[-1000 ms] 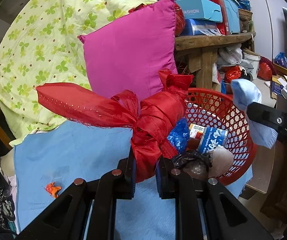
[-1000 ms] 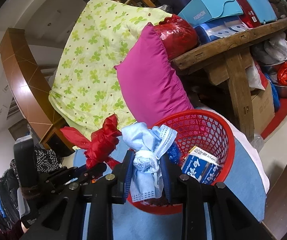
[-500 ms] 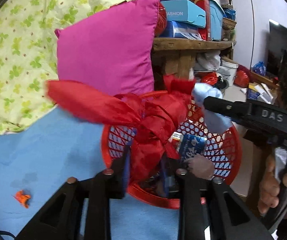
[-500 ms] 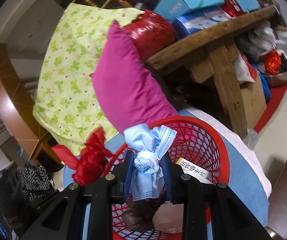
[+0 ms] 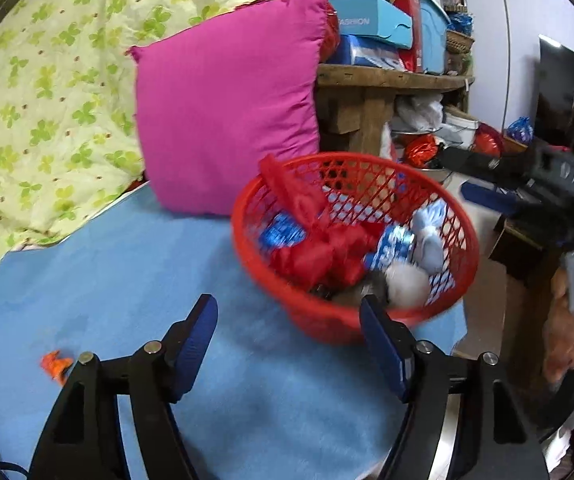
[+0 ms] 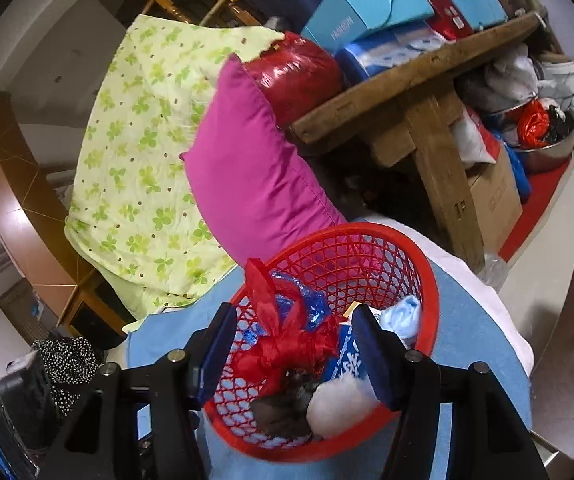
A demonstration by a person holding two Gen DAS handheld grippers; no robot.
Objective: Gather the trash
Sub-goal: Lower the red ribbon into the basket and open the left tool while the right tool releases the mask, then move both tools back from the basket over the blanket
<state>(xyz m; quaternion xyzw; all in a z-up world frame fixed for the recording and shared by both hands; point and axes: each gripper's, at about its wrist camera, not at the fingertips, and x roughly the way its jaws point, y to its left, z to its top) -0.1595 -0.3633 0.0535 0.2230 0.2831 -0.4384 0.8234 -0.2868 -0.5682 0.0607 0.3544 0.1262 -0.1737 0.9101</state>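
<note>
Both drops made: your left tool [image 5: 287, 338] and right tool [image 6: 291, 344] have just been opening, empty, over the red basket [image 5: 463, 240]. Next, fetch that orange scrap [image 5: 56, 365].

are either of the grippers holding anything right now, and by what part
Nothing is held. The left gripper and right gripper have just been opening, jaws empty; the red ribbon and blue mask lie in the red basket.

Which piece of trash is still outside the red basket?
The small orange scrap on the blue cloth, left of the left gripper. The red ribbon, pale blue mask and the rest already lie inside the red basket.
</note>
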